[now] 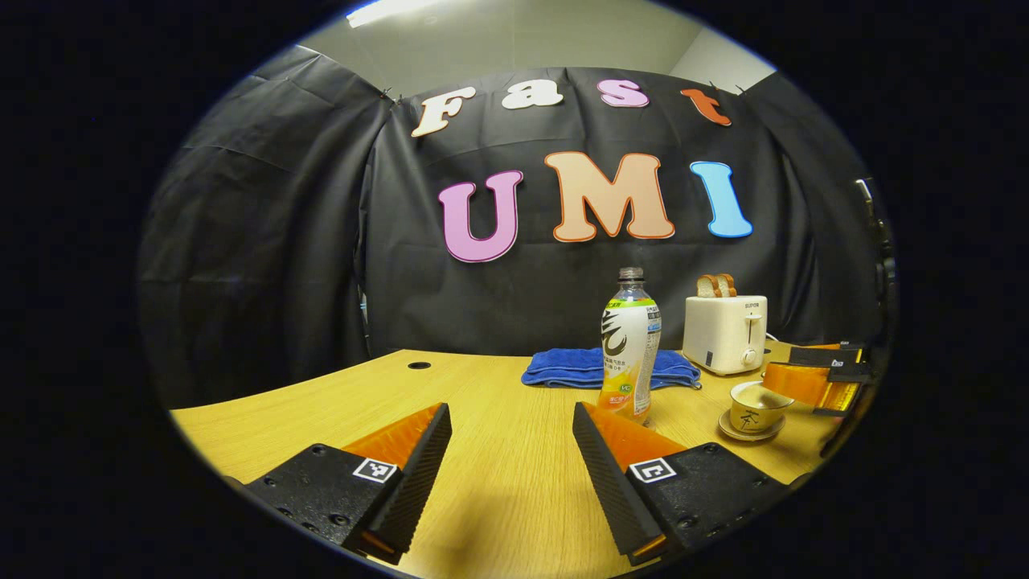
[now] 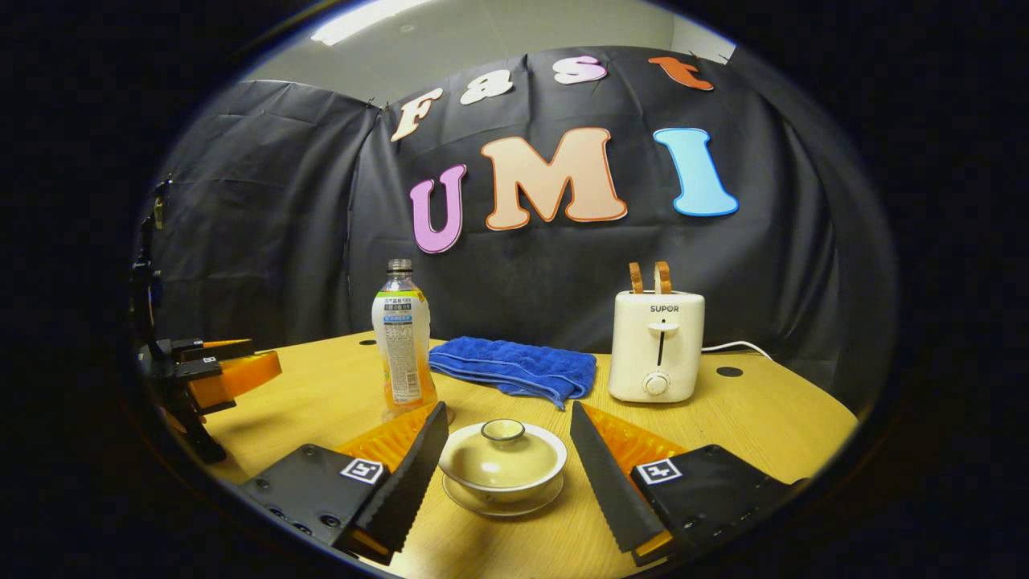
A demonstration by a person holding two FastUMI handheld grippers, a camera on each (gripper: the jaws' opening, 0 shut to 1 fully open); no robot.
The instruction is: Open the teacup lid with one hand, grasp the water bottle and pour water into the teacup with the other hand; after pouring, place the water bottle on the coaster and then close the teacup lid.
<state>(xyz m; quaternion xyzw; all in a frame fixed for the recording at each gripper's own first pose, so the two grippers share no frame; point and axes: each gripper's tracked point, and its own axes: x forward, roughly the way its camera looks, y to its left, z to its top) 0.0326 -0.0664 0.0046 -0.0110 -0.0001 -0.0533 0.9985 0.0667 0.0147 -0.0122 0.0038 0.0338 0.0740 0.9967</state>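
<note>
One teacup (image 2: 502, 470) sits on its little saucer (image 2: 502, 503) right between the spread fingers of the right gripper (image 2: 508, 462), lid (image 2: 502, 450) on top with a round knob in the middle. Neither finger touches the cup, there's a gap on both sides, so that claw is wide apart and holding nothing. In the left gripper view the same cup shows off to the right, near the table edge.

Just behind and to the left of the cup stands the water bottle (image 2: 403, 342), upright, cap off as far as I can tell, some orange drink in the bottom. Can't make out whether there's a coaster under it. The left gripper (image 1: 512, 458) has its fingers well apart too, nothing between them but bare tabletop, with the bottle further ahead past its right finger.

Moving out: a folded blue towel (image 2: 514, 367) lies behind the bottle, and a white toaster (image 2: 656, 346) with two slices of bread (image 2: 649, 277) poking out stands to the right of it, cord trailing off to the side.

All of it's on a light wood-grain table (image 2: 764, 410) with a couple of dark round cable holes near the back edge. Black cloth hangs all around as the booth wall, with a strip of pale ceiling and a ceiling light above it.
</note>
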